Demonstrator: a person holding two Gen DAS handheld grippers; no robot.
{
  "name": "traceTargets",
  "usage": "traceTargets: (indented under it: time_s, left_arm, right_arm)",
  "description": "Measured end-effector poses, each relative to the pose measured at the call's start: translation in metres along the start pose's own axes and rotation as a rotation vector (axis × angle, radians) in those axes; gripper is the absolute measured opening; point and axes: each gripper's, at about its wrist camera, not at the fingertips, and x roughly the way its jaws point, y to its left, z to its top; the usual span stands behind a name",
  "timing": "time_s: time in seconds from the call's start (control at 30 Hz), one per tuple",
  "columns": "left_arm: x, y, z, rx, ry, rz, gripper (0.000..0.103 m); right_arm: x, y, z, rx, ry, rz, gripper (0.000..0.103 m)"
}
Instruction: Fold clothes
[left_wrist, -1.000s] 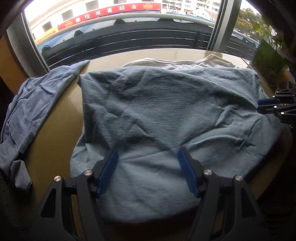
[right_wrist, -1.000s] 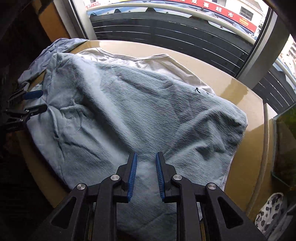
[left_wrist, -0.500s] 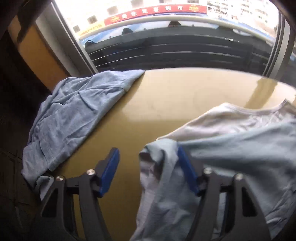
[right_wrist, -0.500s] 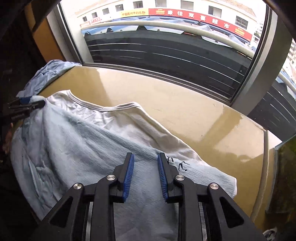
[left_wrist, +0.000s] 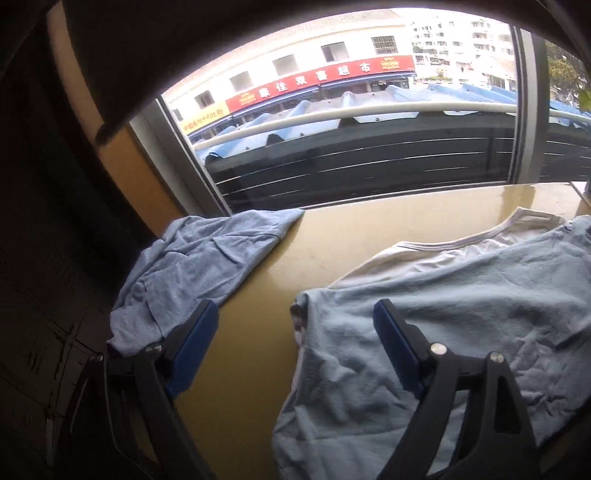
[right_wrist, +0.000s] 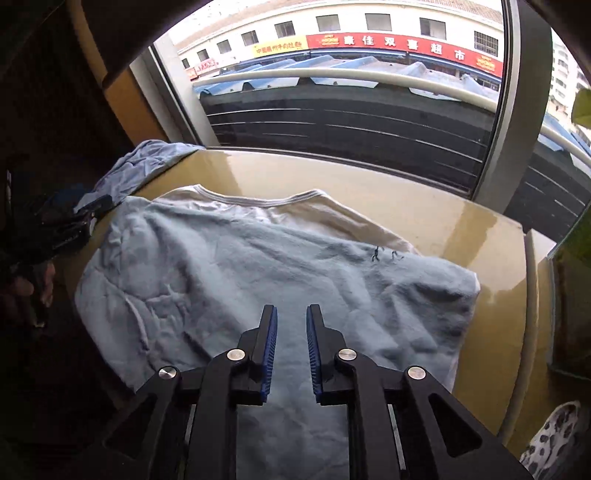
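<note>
While L claw (left_wrist: 295, 328) gapes wide over shirt (left_wrist: 443, 314) edge, R claw (right_wrist: 290, 332) hovers slightly parted.

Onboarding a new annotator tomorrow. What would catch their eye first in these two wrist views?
First the light blue T-shirt, spread rumpled over the middle of the tan table with a white T-shirt peeking out beneath its far edge. Next the blue-padded fingers: the left gripper gapes wide over the shirt's left edge, the right gripper is open narrowly above its near hem. Behind, a red shop sign fills the window.
</note>
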Motion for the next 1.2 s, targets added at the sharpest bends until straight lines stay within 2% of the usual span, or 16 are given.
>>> traceTargets:
  time_s: [0.07,0.1,0.13,0.2,0.33,0.4,0.47,0.57,0.63,0.7,0.83,0.97,1.1,1.13,1.17,1.2]
  left_arm:
    - [0.002,-0.014,-0.019,0.057,0.071,-0.012,0.088]
    - [0.006,-0.022,-0.030,0.087,0.101,-0.001,0.081]
    - [0.011,-0.029,-0.040,0.113,0.120,0.016,0.077]
    - [0.021,-0.033,-0.049,0.126,0.156,-0.006,0.078]
    - [0.014,-0.030,-0.044,0.092,0.127,-0.051,0.079]
    - [0.005,-0.034,-0.041,0.100,0.101,-0.084,0.081]
    - [-0.002,-0.038,-0.038,0.114,0.078,-0.112,0.088]
    - [0.004,-0.042,-0.045,0.160,0.106,-0.120,0.091]
    - [0.022,-0.040,-0.043,0.186,0.134,-0.133,0.093]
    - [0.026,-0.036,-0.041,0.176,0.136,-0.169,0.094]
    - [0.032,-0.039,-0.032,0.192,0.154,-0.235,0.094]
    - [0.034,-0.040,-0.031,0.206,0.148,-0.256,0.094]
    - [0.036,-0.030,-0.033,0.178,0.161,-0.293,0.094]
    - [0.035,-0.026,-0.033,0.164,0.163,-0.290,0.094]
    - [0.035,-0.022,-0.032,0.146,0.160,-0.279,0.094]
    - [0.034,-0.017,-0.031,0.136,0.159,-0.280,0.094]
  right_arm:
    - [-0.005,-0.006,-0.018,0.039,0.031,0.030,0.022]
    - [-0.005,-0.013,-0.024,0.059,0.044,0.017,0.022]
    - [-0.010,-0.012,-0.030,0.065,0.021,0.020,0.022]
    - [-0.016,-0.012,-0.030,0.084,0.009,0.009,0.022]
    - [-0.043,-0.020,-0.035,0.165,-0.018,-0.065,0.023]
    - [-0.060,-0.028,-0.048,0.233,-0.027,-0.092,0.027]
    - [-0.076,-0.036,-0.064,0.313,-0.032,-0.119,0.041]
    - [-0.095,-0.044,-0.091,0.473,-0.058,-0.119,0.050]
    - [-0.102,-0.046,-0.107,0.570,-0.071,-0.113,0.053]
    - [-0.100,-0.042,-0.114,0.614,-0.081,-0.119,0.054]
    - [-0.082,-0.028,-0.114,0.663,-0.072,-0.122,0.054]
    - [-0.077,-0.021,-0.115,0.724,-0.127,-0.147,0.054]
    - [-0.075,-0.021,-0.117,0.775,-0.153,-0.118,0.054]
    - [-0.074,-0.021,-0.116,0.782,-0.147,-0.107,0.050]
    - [-0.073,-0.021,-0.116,0.789,-0.142,-0.096,0.034]
    - [-0.071,-0.021,-0.116,0.796,-0.136,-0.084,0.026]
